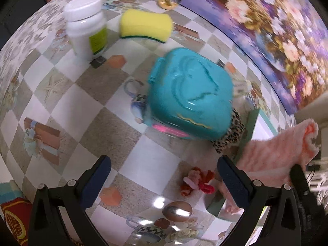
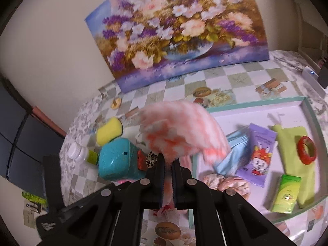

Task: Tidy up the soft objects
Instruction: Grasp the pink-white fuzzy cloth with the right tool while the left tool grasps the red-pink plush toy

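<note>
Clearly the right gripper (image 2: 167, 161) has its jaws pressed nearly together on a pinch of the fluffy pink cloth (image 2: 180, 131), which billows up and ahead of the fingertips, off the table. Just right of and beyond those jaws lies the shallow tray (image 2: 305, 104), already holding a green cloth (image 2: 291, 141), a purple packet (image 2: 258, 153), a light blue cloth (image 2: 231, 151) and a crumpled pink fabric (image 2: 227, 182). Left of the jaws sit the teal toy case (image 2: 114, 160), the yellow sponge (image 2: 108, 132) and a leopard-print piece (image 2: 151, 160).

The left gripper (image 1: 164, 176) hangs with its jaws spread wide and nothing between them; a small red plush (image 1: 196, 181) lies on the table between the fingertips, nearer the right one.

The step in hand looks like carrying the fluffy cloth to the tray. To do it well, the grip should stay firm, since only a small tuft is caught and the bulk hangs free. The cloth wants lifting high enough that its trailing edge passes above the tray's rim without dragging the leopard piece along. It is best released over a bare part of the tray, low, so it settles rather than flops over the packets.
</note>
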Demonstrator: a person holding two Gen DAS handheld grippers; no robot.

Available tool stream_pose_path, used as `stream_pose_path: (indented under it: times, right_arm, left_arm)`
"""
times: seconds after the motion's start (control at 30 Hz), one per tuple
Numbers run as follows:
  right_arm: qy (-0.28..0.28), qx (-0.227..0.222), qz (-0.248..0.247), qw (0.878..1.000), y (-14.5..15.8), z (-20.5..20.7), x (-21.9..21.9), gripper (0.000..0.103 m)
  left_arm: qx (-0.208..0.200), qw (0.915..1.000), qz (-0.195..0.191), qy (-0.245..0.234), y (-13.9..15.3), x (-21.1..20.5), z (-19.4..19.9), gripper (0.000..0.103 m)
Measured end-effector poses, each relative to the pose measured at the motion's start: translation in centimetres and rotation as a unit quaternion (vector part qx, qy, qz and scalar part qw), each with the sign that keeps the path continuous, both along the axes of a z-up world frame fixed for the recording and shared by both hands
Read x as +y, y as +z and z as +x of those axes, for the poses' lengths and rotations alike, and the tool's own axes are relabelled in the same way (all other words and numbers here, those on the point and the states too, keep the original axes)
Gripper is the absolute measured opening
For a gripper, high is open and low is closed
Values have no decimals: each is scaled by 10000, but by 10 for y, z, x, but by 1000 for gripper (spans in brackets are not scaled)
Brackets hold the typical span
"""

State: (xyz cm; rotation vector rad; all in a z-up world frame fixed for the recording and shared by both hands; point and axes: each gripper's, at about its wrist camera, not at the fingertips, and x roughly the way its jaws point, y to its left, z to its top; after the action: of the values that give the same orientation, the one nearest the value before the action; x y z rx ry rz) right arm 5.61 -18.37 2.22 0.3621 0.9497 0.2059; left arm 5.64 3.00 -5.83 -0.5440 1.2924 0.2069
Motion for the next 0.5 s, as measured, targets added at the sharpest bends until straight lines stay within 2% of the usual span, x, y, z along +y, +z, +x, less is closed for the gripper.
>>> stream_pose_path:
  times: [0.3,0.37,0.43,0.5]
  right_arm:
    - [-488,-89,-245,9985,13,-7,-29,7]
    - [-604,-54,-321,9976,12,-7,-36,7]
    - [-695,-13,-333,9970,11,-7,-41,7]
    - [-754,19,-284,9967,9,-7,-47,7]
  left_arm:
    - [129,9958,162,-892,-9,-41,6,102]
    - [211,9942,246,-1026,-13,-48,7,98]
    - [327,9922,265,-1170,-20,-54,9,82]
    - [458,9905,246,-1272,-28,-59,11,76]
